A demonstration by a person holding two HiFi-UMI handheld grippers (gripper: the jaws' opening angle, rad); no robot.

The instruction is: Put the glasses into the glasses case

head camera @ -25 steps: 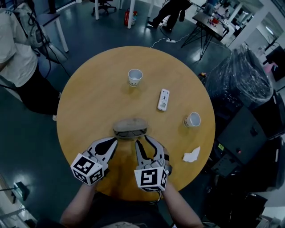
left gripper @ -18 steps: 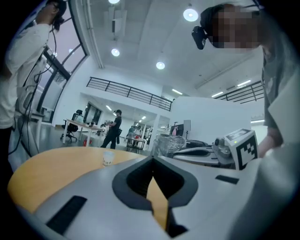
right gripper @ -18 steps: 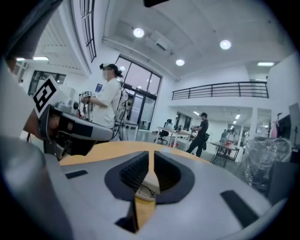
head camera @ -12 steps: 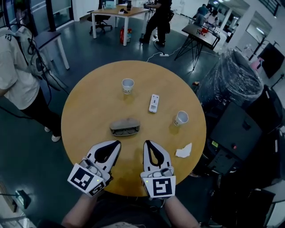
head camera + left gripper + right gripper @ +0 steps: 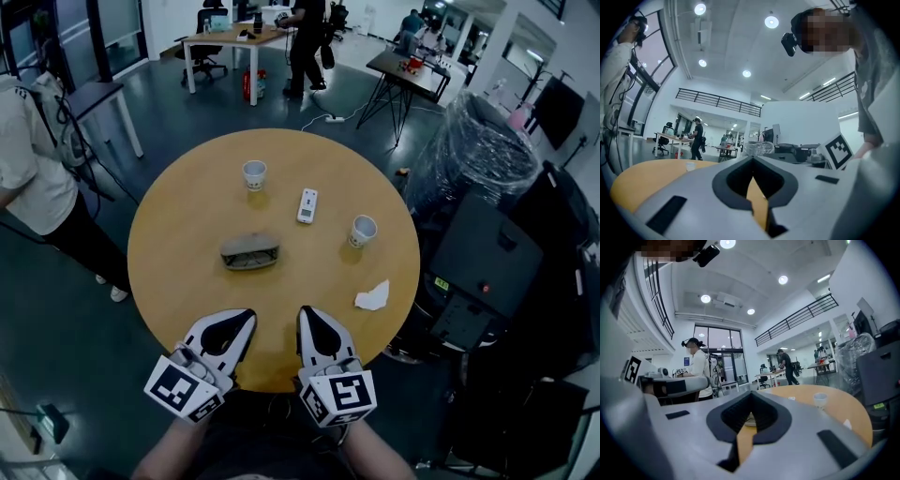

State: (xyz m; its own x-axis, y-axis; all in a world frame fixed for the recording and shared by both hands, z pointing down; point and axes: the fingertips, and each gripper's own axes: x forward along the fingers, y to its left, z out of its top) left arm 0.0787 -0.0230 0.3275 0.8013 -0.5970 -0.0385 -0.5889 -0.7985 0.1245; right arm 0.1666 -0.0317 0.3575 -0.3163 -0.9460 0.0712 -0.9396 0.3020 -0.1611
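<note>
The grey oval glasses case (image 5: 249,251) lies on the round wooden table (image 5: 178,234), left of centre, with a dark shape along its near side; I cannot tell whether its lid is down. My left gripper (image 5: 246,315) and right gripper (image 5: 307,311) hover side by side at the table's near edge, well short of the case. Both are shut with nothing between the jaws. In the left gripper view the left gripper (image 5: 752,159) has its tips together, and in the right gripper view the right gripper (image 5: 751,393) does too. Both point level across the table.
Two paper cups (image 5: 254,173) (image 5: 362,230), a white remote (image 5: 307,205) and a crumpled tissue (image 5: 372,296) lie on the table. A person (image 5: 28,159) stands at the left. A plastic-wrapped bundle (image 5: 478,141) and black equipment (image 5: 478,272) crowd the right side.
Both grippers have drawn back from the case to the table's near edge and risen. The right jaws, open beside the case a second ago, have shut.
</note>
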